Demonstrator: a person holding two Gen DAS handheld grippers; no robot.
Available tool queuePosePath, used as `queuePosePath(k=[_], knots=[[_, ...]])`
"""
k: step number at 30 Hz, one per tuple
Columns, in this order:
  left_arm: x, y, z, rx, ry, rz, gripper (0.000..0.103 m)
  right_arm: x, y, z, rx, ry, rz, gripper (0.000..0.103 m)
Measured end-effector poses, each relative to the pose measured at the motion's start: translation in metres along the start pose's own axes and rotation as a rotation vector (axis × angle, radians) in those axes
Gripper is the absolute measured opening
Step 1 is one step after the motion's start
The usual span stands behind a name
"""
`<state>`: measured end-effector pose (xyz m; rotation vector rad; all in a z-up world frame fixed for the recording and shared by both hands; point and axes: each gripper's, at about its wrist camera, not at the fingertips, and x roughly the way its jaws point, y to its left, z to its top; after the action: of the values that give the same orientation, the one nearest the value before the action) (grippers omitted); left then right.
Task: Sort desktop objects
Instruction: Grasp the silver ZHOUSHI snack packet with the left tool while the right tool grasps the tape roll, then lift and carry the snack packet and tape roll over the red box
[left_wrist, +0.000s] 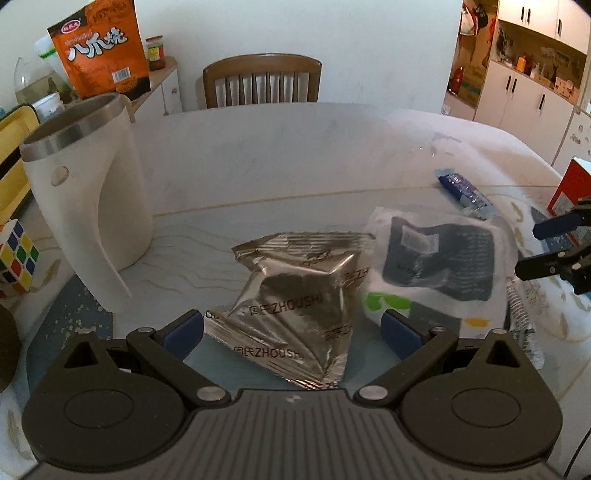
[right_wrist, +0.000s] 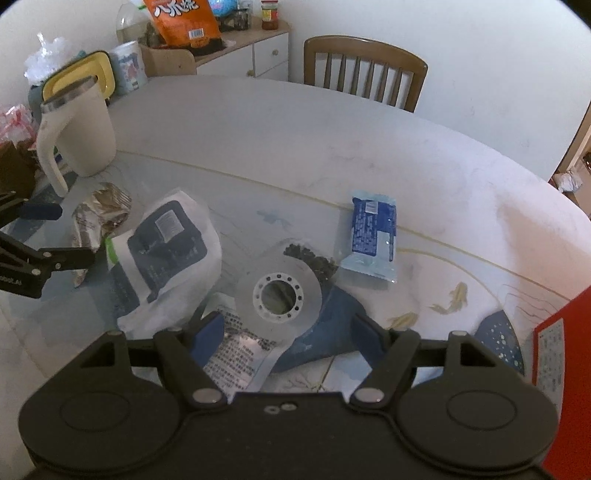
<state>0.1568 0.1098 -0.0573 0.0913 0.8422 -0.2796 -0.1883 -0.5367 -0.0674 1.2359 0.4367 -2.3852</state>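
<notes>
Silver foil packet (left_wrist: 295, 306) lies crumpled on the marbled table (left_wrist: 280, 155), between the spread fingers of the left gripper (left_wrist: 291, 326), touching neither. Just beside it rests a white pouch (left_wrist: 439, 266); a white mug (left_wrist: 88, 192) stands to its left. Right gripper (right_wrist: 288, 336), jaws apart, hovers over a tape roll (right_wrist: 280, 295), near a blue sachet (right_wrist: 373, 236).

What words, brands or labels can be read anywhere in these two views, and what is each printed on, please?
"ZHOUSHI", repeated, with Chinese characters before it: silver foil packet.
"八爪烧" in large white characters: orange snack bag.
Barcode on the same bag: digits too small to read.
Dark label on the white pouch: blurred.
Blue snack wrapper: print too small.
Red box: white panel text unreadable.
Printed sachet under the right gripper: too small.
</notes>
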Motion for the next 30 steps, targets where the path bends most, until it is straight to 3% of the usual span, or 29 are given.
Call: queuePosePath(k=[14, 17, 21, 30], knots=[[0.019, 0.002, 0.002, 0.032, 0.010, -0.020, 0.102, 0.029, 0.008, 0.011, -0.007, 0.034, -0.025, 0.074], [0.021, 0.004, 0.003, 0.027, 0.008, -0.022, 0.101, 0.032, 0.007, 0.011, -0.001, 0.037, -0.038, 0.069], [0.022, 0.004, 0.004, 0.023, 0.006, -0.018, 0.095, 0.035, 0.006, 0.011, 0.006, 0.050, -0.028, 0.058], [0.023, 0.003, 0.007, 0.023, -0.004, -0.019, 0.079, 0.034, 0.006, 0.011, 0.013, 0.049, -0.044, 0.058]])
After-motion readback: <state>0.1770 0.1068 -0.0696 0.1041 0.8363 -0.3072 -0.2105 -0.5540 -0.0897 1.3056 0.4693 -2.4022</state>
